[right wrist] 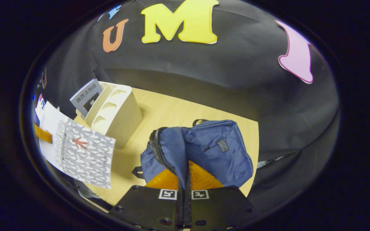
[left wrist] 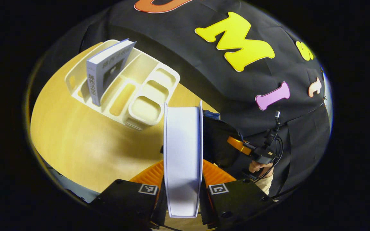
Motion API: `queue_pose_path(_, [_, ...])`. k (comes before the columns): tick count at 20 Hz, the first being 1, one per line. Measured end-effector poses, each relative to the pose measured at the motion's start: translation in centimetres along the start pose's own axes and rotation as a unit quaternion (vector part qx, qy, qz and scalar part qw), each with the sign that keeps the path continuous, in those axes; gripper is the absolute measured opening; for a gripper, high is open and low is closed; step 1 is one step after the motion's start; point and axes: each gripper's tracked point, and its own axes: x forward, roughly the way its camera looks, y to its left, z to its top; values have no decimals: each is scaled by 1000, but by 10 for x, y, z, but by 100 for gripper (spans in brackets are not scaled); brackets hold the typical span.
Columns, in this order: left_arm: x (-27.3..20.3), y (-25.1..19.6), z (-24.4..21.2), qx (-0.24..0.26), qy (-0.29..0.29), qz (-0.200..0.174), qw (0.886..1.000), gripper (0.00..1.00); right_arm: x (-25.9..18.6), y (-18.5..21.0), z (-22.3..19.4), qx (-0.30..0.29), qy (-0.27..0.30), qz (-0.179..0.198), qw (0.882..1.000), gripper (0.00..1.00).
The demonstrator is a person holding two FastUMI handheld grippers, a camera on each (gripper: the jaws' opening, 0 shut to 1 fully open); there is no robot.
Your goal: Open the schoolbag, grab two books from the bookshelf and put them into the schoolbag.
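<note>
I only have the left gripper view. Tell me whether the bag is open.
Observer: Open; the bag has its zipper mouth gaping on its left side.
Operator: Report the right tool.
Observer: The right tool is shut on the bag's flap, beside that mouth.
Operator: Place my book against the bag.
Observer: In the right gripper view the book hangs left of the bag, before the shelf, not over the mouth.
</note>
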Motion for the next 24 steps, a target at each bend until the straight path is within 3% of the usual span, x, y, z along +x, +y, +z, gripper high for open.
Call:
queue_pose_path(4, [57, -6, -1, -30, 2, -63, 998, 44, -1, 3, -3, 12, 11, -12, 1000, 1])
queue_pose_path(10, [138, 1, -26, -93, 34, -108, 989, 44, 2, 1, -5, 16, 32, -32, 999, 1])
queue_pose_path(12, [163, 1, -38, -89, 42, -113, 989, 44, 3, -1, -4, 23, 33, -36, 999, 1])
queue_pose_path(13, [177, 0, -43, -81, 44, -112, 989, 39, 3, -2, -4, 25, 33, -39, 998, 2])
queue_pose_path(14, [188, 1, -46, -75, 45, -111, 990, 44, 3, -3, -4, 28, 34, -41, 998, 1])
queue_pose_path(19, [238, -8, -38, -93, -11, -118, 989, 44, 2, -5, -3, 37, 31, -39, 998, 2])
queue_pose_path(24, [276, -28, -49, -146, -52, -154, 976, 44, 2, 5, 0, 3, 33, -12, 999, 2])
